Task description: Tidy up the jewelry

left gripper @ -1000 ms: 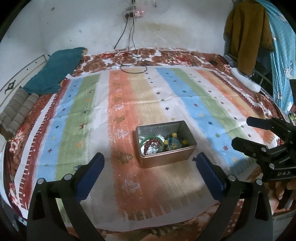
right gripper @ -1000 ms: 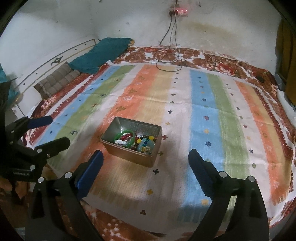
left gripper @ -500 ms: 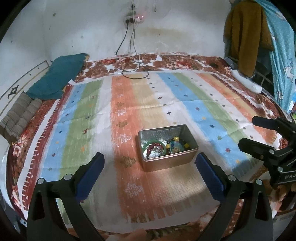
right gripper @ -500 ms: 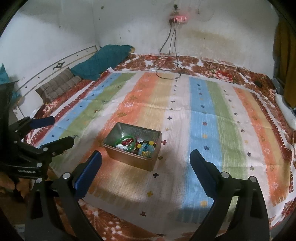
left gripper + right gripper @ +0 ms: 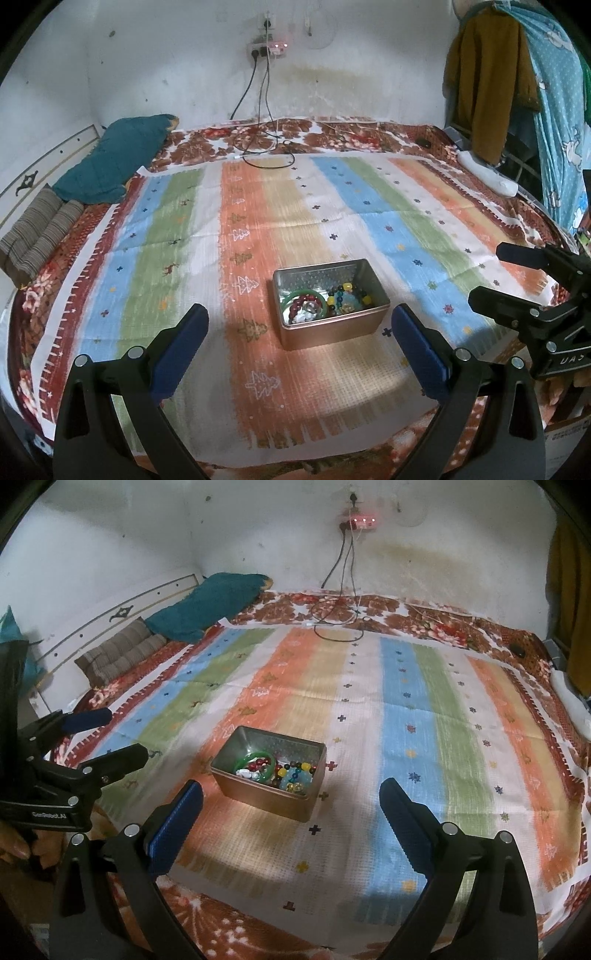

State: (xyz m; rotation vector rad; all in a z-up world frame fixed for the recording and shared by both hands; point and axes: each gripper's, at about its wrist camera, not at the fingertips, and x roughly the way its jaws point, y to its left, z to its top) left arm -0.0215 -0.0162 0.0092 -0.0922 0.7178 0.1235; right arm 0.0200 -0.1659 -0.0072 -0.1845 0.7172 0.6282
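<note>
I am pulling both grippers back and up from the tin (image 5: 330, 302), which is shrinking in both views on the bed's striped cloth (image 5: 388, 206); left gripper (image 5: 300, 345) and right gripper (image 5: 291, 825) are hanging released and empty, jewelry (image 5: 275, 770) all tinned, so I judge the tidying nearly over.

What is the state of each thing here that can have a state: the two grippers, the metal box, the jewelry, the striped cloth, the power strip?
left gripper: open, holds nothing
right gripper: open, holds nothing
metal box: no lid on it, upright on the cloth
green bangle: inside the box
bead strands: inside the box, heaped together
striped cloth: spread flat
power strip: red lights lit, cables plugged in
</note>
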